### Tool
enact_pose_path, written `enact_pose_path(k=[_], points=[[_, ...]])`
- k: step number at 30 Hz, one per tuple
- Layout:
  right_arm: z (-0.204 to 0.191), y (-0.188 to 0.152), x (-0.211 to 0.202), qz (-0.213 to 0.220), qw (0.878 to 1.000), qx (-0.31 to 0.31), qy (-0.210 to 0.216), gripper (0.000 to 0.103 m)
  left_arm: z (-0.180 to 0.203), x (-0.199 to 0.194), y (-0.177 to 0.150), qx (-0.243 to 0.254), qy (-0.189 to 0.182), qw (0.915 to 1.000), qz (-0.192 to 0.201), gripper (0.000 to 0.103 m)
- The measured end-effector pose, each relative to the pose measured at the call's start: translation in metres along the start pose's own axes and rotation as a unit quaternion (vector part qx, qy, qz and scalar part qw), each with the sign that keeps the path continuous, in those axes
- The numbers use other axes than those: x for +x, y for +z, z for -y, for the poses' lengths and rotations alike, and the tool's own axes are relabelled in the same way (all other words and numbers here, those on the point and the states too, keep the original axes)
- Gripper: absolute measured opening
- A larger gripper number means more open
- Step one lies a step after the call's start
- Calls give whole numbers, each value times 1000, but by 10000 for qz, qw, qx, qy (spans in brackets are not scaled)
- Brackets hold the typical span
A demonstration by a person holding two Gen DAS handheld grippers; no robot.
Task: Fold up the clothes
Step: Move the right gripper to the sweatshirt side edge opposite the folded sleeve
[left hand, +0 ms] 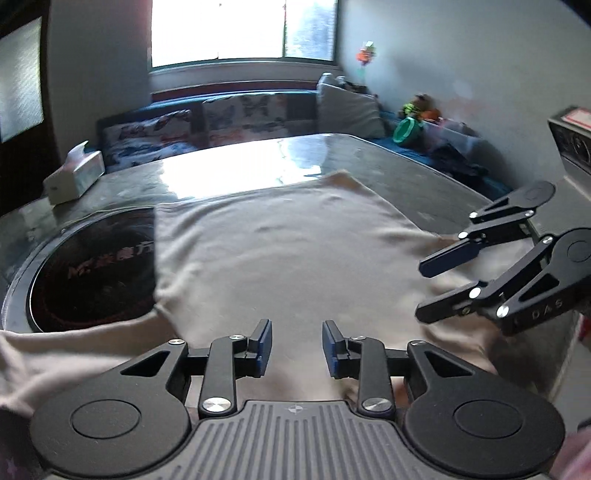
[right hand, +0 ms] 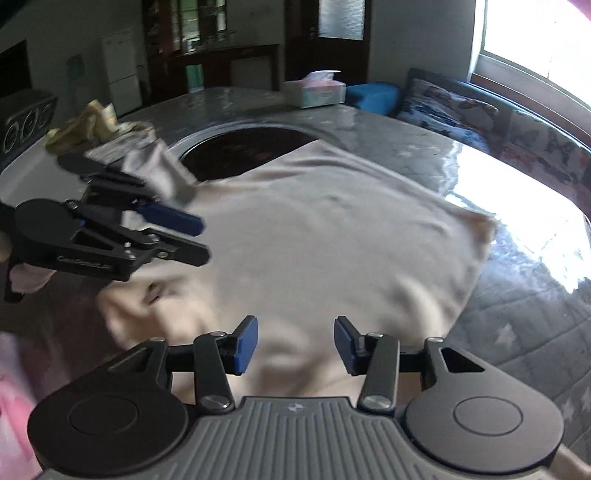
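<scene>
Left wrist view first: we see our left claw (left hand: pixel 297 349) at six o'clock, its blue pads apart with nothing between them, only the cloth beneath. A pale beige garment (left hand: pixel 280 254) lies spread across the middle of the grey tabletop (left hand: pixel 399 162), mostly flat with a few soft wrinkles. Its nine o'clock edge drapes over part of a round black cooktop (left hand: pixel 92 266) sunk into the tabletop, and a loose fold trails off toward eight o'clock. At three o'clock our right claw (left hand: pixel 419 290) reaches in over the garment's edge, its fingers apart and empty. A white tissue box (left hand: pixel 75 173) sits on the tabletop at ten o'clock. Beyond the far edge, at twelve o'clock, patterned cushions (left hand: pixel 207 122) line a bench under a bright window (left hand: pixel 243 29).

From the right wrist view, we look along our right claw (right hand: pixel 295 345) at six o'clock, its pads parted above the garment (right hand: pixel 314 240) and gripping nothing. The cloth fills the centre, with one corner puffed up at three o'clock beside a glare patch on the tabletop (right hand: pixel 517 295). The left claw (right hand: pixel 205 240) enters at nine o'clock, jaws apart, just over the garment's edge. Behind it, at ten o'clock, a heap of other clothes (right hand: pixel 110 140) rests on the tabletop, and the cooktop (right hand: pixel 243 147) shows at eleven o'clock, partly covered. The tissue box (right hand: pixel 317 90) stands at twelve o'clock.
</scene>
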State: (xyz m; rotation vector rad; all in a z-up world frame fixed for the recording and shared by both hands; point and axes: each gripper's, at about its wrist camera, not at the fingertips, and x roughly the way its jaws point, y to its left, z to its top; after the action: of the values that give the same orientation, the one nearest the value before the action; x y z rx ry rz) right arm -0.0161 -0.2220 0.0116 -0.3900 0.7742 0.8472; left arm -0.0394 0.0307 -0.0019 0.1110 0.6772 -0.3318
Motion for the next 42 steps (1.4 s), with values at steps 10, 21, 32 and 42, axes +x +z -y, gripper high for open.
enact_pose_path(k=[10,21,32,42], points=[[-17,-18,-25,187,9994,78,-268,50,14,-8,-9,392,41,9992,50,40],[7,-38,-52,506,9936,878,-506,51,10,-12,13,135,80,9995,288,43],[63,-89,-65,435,9711,1895,-1382,51,54,10,31,262,-467,9979,368,43],[92,-124,-91,524,9480,2384,-2041,51,83,23,28,476,-744,9959,207,43]])
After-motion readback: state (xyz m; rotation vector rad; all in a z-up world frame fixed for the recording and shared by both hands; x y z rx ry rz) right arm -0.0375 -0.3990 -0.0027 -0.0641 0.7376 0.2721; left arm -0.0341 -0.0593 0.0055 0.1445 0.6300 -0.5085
